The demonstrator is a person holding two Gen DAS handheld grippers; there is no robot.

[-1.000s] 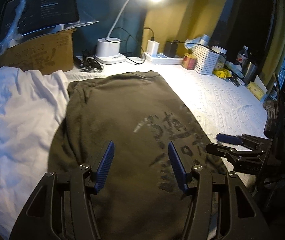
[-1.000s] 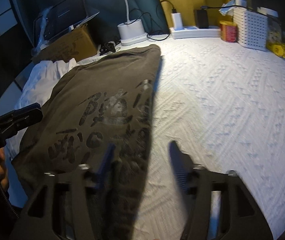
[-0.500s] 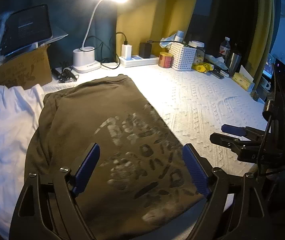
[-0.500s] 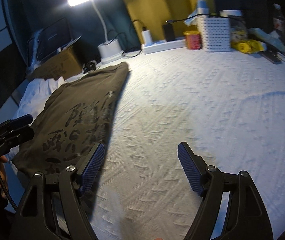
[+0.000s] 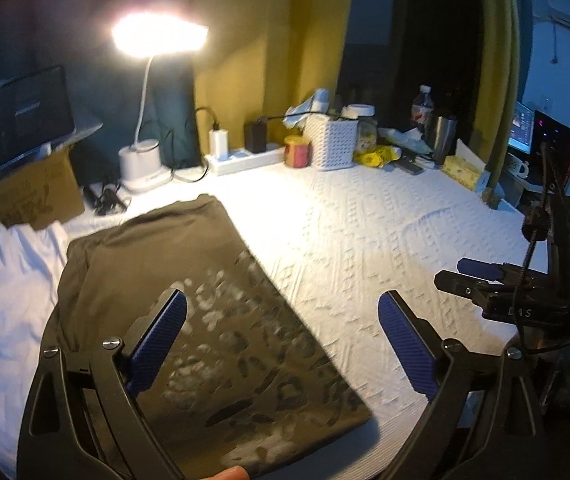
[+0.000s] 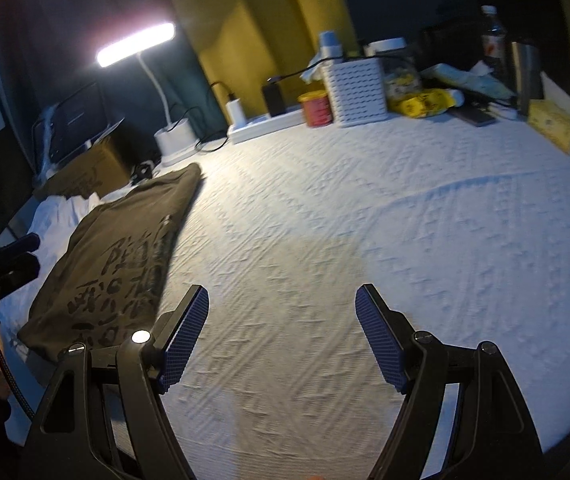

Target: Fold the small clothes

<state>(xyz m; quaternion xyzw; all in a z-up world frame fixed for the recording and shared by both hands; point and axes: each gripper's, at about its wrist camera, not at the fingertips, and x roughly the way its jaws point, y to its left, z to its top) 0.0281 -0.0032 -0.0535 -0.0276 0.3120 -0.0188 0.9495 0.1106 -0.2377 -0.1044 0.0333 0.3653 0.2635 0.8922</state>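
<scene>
Both grippers released above the folded olive-green printed T-shirt [image 5: 189,304]

Left gripper [image 5: 283,334], jaws just opened, straddles its right edge; right gripper [image 6: 283,334] spread over bare white textured bedspread [image 6: 365,220].

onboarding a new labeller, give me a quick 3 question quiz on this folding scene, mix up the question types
1. True or false: the left gripper is clamped on the olive shirt.
2. What lies directly to the left of the olive shirt in the left wrist view? A) white cloth B) yellow packet C) red tin
3. Fill in: the right gripper hangs over the bare white ____, with nothing between its jaws.

Key
1. False: its jaws have just been opening and stand wide, holding nothing.
2. A, the white cloth.
3. Bedspread.
</scene>
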